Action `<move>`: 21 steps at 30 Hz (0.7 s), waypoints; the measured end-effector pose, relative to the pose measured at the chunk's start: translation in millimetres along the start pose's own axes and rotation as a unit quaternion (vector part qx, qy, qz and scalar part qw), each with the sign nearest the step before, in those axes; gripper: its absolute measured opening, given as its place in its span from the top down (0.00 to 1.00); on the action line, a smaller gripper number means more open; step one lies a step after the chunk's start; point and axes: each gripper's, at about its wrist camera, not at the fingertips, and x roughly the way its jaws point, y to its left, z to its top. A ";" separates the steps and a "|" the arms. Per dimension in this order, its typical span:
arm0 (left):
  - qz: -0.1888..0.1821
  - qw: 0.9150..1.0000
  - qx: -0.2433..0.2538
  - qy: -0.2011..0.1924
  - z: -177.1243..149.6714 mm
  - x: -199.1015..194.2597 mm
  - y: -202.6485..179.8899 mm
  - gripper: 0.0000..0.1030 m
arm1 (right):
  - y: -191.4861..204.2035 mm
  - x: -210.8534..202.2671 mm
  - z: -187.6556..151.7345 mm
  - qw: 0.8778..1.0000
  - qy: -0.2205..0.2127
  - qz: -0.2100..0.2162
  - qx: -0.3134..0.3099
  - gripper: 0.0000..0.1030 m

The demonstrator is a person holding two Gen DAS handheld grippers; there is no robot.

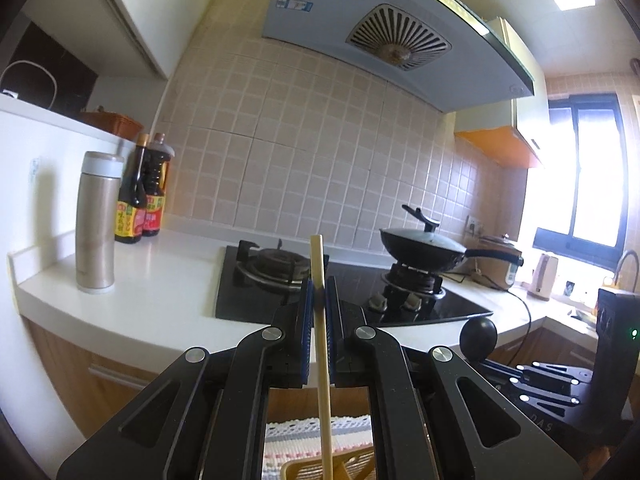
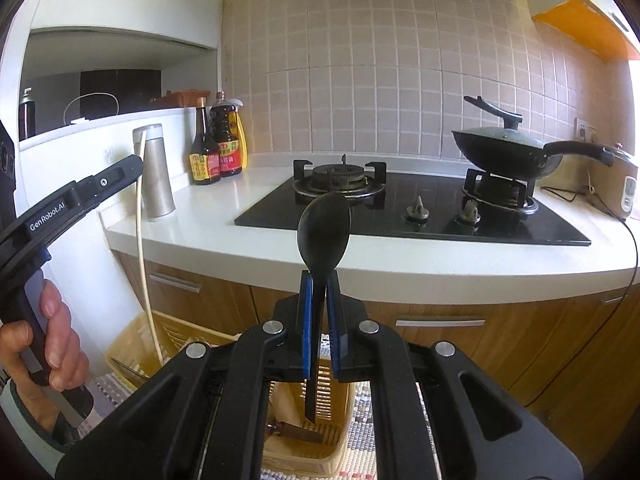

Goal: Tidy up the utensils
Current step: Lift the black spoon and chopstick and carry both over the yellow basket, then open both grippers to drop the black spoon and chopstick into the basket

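The blue-padded fingers (image 2: 305, 320) of the right gripper (image 2: 319, 280) clamp a black plastic spoon (image 2: 323, 232); the left gripper (image 1: 319, 286) pinches a pale wooden chopstick (image 1: 322, 344). Lower each upright, handle first, into the yellow slatted basket (image 2: 132, 344) on the near floor, then release.

"GenRobot.AI" on left hand-held gripper (image 2: 138, 168)

We see a black stove (image 2: 404, 208) set in the white counter (image 2: 208, 216). A lidded wok (image 2: 516, 152) sits on the stove's right burner. Left of the stove stand two sauce bottles (image 2: 218, 144) and a steel flask (image 2: 156, 172). Right of it sits a rice cooker (image 1: 500, 260).
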 end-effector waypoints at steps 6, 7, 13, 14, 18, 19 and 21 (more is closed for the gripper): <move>-0.001 1.000 0.009 0.007 -12.5 2.1 1.2 0.96 | -3.3 3.1 -10.0 1.000 0.004 0.001 0.002 0.94; -0.003 1.000 0.010 0.008 -13.5 1.3 1.1 0.96 | -4.2 2.1 -11.4 1.000 0.006 0.002 0.003 0.94; -0.022 1.000 0.006 0.020 -17.9 -11.0 1.7 0.72 | -6.5 -11.0 -21.0 1.000 0.012 0.013 0.011 0.50; -0.024 1.000 0.002 0.020 -17.8 -16.8 3.0 0.65 | -7.5 -16.9 -22.3 1.000 0.007 0.009 0.016 0.36; -0.032 0.999 -0.011 0.026 -14.6 -36.5 5.2 0.63 | -5.8 -40.5 -26.3 1.000 0.005 0.015 0.022 0.36; -0.034 0.999 -0.013 0.027 -13.4 -41.4 5.5 0.63 | -5.7 -44.3 -26.6 1.000 0.006 0.015 0.023 0.36; -0.039 0.999 -0.017 0.027 -10.3 -57.3 4.7 0.62 | -3.0 -55.9 -28.2 1.000 0.011 0.013 0.023 0.36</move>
